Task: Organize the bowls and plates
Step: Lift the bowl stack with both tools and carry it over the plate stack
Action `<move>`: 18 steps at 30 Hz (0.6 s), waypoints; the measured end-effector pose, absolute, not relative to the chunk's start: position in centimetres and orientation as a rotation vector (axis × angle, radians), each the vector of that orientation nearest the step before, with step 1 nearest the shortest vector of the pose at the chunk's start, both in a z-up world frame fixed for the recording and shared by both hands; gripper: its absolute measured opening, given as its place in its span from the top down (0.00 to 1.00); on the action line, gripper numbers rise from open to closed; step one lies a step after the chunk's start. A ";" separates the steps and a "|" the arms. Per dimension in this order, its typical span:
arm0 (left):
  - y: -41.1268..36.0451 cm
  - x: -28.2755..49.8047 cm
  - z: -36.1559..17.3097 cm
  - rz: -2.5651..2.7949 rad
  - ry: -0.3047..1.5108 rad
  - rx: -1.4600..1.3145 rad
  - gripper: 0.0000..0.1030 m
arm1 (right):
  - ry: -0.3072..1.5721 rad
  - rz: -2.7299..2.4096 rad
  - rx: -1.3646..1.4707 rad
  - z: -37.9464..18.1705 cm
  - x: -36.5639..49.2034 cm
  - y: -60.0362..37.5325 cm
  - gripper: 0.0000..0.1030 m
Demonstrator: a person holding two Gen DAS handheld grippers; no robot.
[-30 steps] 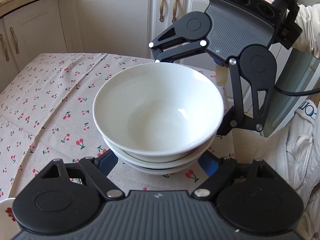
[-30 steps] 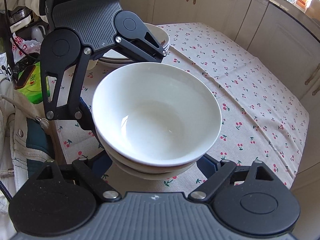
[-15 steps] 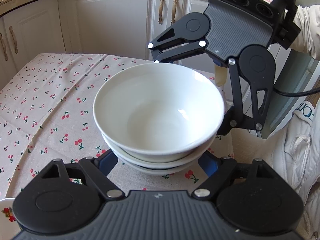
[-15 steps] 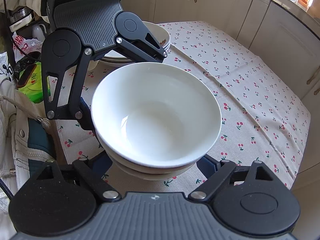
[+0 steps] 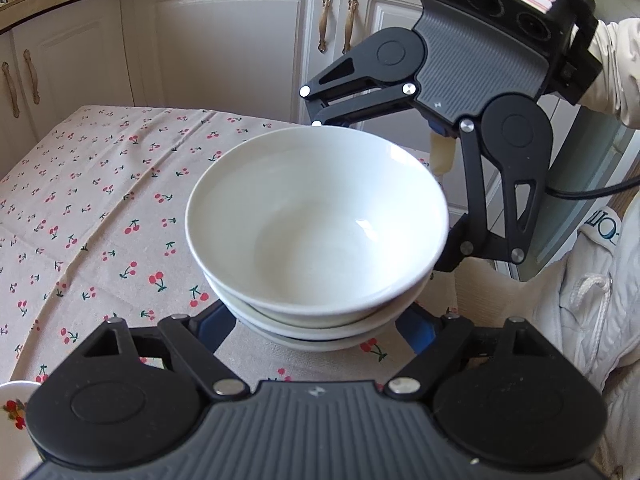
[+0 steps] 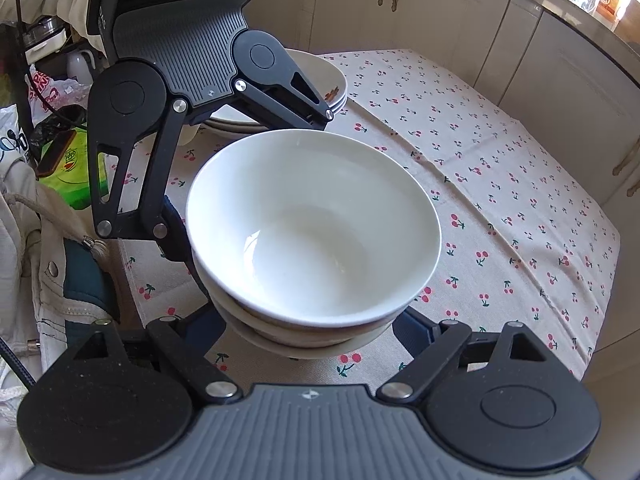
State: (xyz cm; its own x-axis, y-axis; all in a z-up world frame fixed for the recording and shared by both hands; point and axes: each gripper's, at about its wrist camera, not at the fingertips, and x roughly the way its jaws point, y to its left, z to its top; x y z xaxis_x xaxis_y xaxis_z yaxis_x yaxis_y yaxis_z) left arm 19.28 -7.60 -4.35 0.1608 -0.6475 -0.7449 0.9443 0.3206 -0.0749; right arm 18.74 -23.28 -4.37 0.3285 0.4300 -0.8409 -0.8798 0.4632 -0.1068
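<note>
A stack of three white bowls [image 5: 316, 216] [image 6: 312, 224] stands on the cherry-print tablecloth [image 5: 100, 208], near its edge. My left gripper [image 5: 316, 326] reaches in from below in the left wrist view. Its blue fingers [image 5: 212, 324] press the lower bowls from both sides. Opposite it, my right gripper [image 6: 308, 330] clasps the same stack, with its blue fingers [image 6: 412, 332] against the bottom bowl. In each view the other gripper's black fingers [image 5: 452, 256] [image 6: 176, 248] hug the far side. The bowl rims hide the pads' contact.
Further white dishes with a fruit print are stacked [image 6: 332, 84] behind the left gripper. A small printed plate [image 5: 12, 404] lies at the table's near corner. Cream cabinets [image 5: 224, 40] surround the table. A person's white jacket [image 5: 592, 288] and a green bag [image 6: 68, 172] are beside it.
</note>
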 end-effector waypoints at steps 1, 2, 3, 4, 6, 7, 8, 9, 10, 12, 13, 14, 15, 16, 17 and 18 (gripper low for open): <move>-7.5 19.2 -4.1 -1.193 0.771 0.465 0.17 | 0.841 0.935 -0.631 -4.2 18.7 -23.2 0.10; -7.4 19.1 -3.9 -1.187 0.767 0.466 0.17 | 0.836 0.937 -0.634 -4.0 18.7 -23.1 0.10; -7.3 19.1 -3.6 -1.183 0.761 0.470 0.17 | 0.830 0.937 -0.638 -3.7 18.7 -22.9 0.10; -7.1 19.0 -3.3 -1.177 0.756 0.474 0.17 | 0.822 0.938 -0.645 -3.5 18.7 -22.7 0.10; -6.4 19.0 -2.5 -1.163 0.744 0.479 0.17 | 0.803 0.941 -0.656 -2.8 18.7 -22.1 0.10; -6.1 18.9 -2.2 -1.155 0.740 0.480 0.17 | 0.795 0.943 -0.661 -2.5 18.8 -21.9 0.10; -5.8 18.9 -1.8 -1.145 0.736 0.482 0.17 | 0.787 0.947 -0.665 -2.2 18.9 -21.6 0.10; -5.4 18.9 -1.4 -1.135 0.729 0.488 0.17 | 0.777 0.951 -0.670 -1.9 19.0 -21.1 0.10; -5.0 18.8 -1.1 -1.125 0.726 0.490 0.17 | 0.768 0.956 -0.677 -1.6 19.1 -20.7 0.10; -4.0 18.8 -0.4 -1.101 0.717 0.495 0.17 | 0.746 0.967 -0.689 -1.0 19.4 -19.7 0.10; -3.4 18.9 -0.1 -1.085 0.713 0.496 0.17 | 0.735 0.973 -0.697 -0.8 19.6 -19.2 0.10; -2.9 18.9 0.1 -1.070 0.712 0.496 0.17 | 0.722 0.982 -0.704 -0.6 19.8 -18.5 0.10; -2.2 18.9 0.4 -1.052 0.708 0.499 0.17 | 0.713 0.991 -0.710 -0.4 20.0 -17.9 0.10; -1.6 18.9 0.6 -1.037 0.707 0.500 0.17 | 0.704 1.001 -0.716 -0.3 20.2 -17.2 0.10; -0.9 18.9 0.8 -1.018 0.711 0.497 0.17 | 0.695 1.014 -0.722 -0.1 20.5 -16.4 0.10; -0.3 19.0 1.0 -1.000 0.715 0.496 0.17 | 0.686 1.028 -0.730 -0.1 20.7 -15.6 0.10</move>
State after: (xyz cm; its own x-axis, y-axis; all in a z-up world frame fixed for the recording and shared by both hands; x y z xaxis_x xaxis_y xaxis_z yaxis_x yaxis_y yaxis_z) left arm 19.00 -0.34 1.00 0.3486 -0.5792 -0.7369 0.8849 0.4625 0.0550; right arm 20.72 -15.63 -0.06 0.3591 0.4996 -0.7883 -0.9197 0.3329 -0.2079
